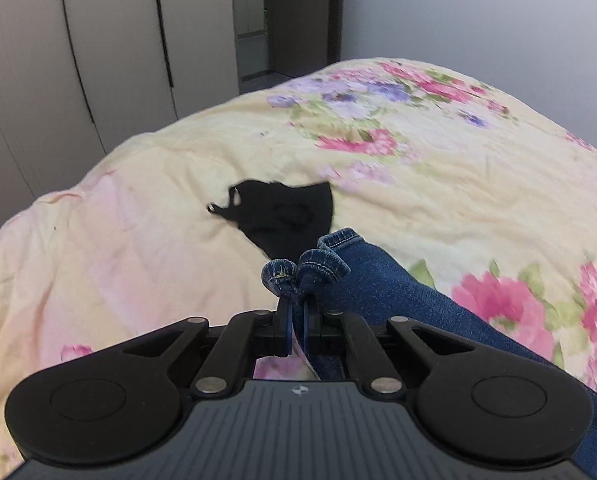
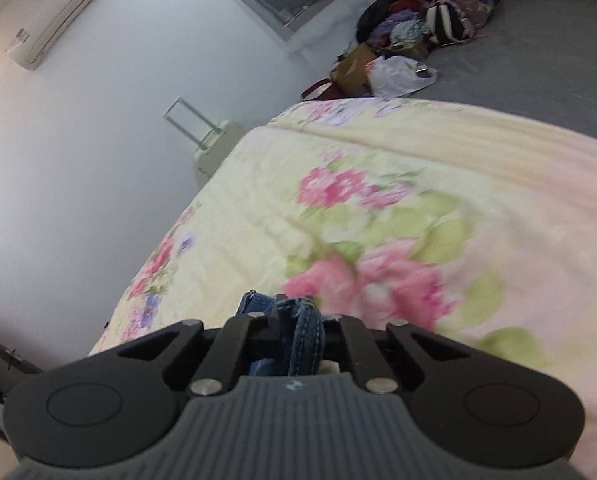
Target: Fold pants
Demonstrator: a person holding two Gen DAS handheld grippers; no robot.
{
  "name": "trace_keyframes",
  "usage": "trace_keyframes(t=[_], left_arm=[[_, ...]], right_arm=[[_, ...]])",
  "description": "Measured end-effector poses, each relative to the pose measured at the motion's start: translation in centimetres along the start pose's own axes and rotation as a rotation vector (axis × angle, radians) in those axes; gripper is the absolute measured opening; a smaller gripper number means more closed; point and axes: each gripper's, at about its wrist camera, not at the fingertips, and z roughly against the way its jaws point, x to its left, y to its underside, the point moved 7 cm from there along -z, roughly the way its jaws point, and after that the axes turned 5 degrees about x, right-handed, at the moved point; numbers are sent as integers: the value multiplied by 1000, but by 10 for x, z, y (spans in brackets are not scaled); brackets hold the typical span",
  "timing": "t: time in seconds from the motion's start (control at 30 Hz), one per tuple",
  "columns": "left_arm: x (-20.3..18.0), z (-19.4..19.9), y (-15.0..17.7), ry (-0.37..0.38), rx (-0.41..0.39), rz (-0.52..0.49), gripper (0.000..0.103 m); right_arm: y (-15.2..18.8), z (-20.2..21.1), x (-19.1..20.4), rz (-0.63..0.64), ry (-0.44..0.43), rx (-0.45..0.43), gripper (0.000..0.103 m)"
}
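Left wrist view first: my left claw (image 1: 296,312) was pinched shut on a bunched hem of the jeans (image 1: 382,284), the denim puckered into two knots just past the fingertips. From that grip the leg ran back and to the right, its long axis slanting across the flowered bedspread (image 1: 438,184) toward the lower right corner, so the bulk of the pants lay right of this claw. A black mask (image 1: 286,212) lay on the spread just beyond the hem, a wardrobe (image 1: 110,52) behind.

Right wrist view: my right claw (image 2: 302,320) was pressed together on a stitched denim edge, a thick seam standing up between the fingers. Only that scrap of jeans showed here; the rest hung out of sight below. Ahead lay bare bedspread, which I judged was the landing ground for the fold. This view alone showed a clothes heap (image 2: 426,20) and a suitcase (image 2: 212,148); the mask appeared only in the other.
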Motion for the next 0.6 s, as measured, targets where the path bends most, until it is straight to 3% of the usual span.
trace_keyframes(t=[0.17, 0.23, 0.3, 0.4, 0.47, 0.53, 0.6], left_arm=[[9, -30, 33, -17, 98, 57, 7], [21, -33, 39, -14, 109, 96, 24], [35, -27, 41, -25, 116, 120, 37], [57, -16, 38, -84, 93, 108, 48], [73, -8, 34, -89, 74, 134, 46], [83, 0, 30, -46, 55, 152, 46], [81, 9, 23, 41, 21, 137, 46]], right_arm=[[4, 8, -94, -90, 171, 56, 2], [14, 1, -105, -72, 205, 69, 2], [17, -3, -107, -46, 234, 86, 7], [17, -1, -100, -15, 287, 122, 11], [16, -2, -86, 79, 351, 133, 30], [13, 7, -72, 206, 473, 87, 47], [11, 17, -52, 310, 507, 47, 49]])
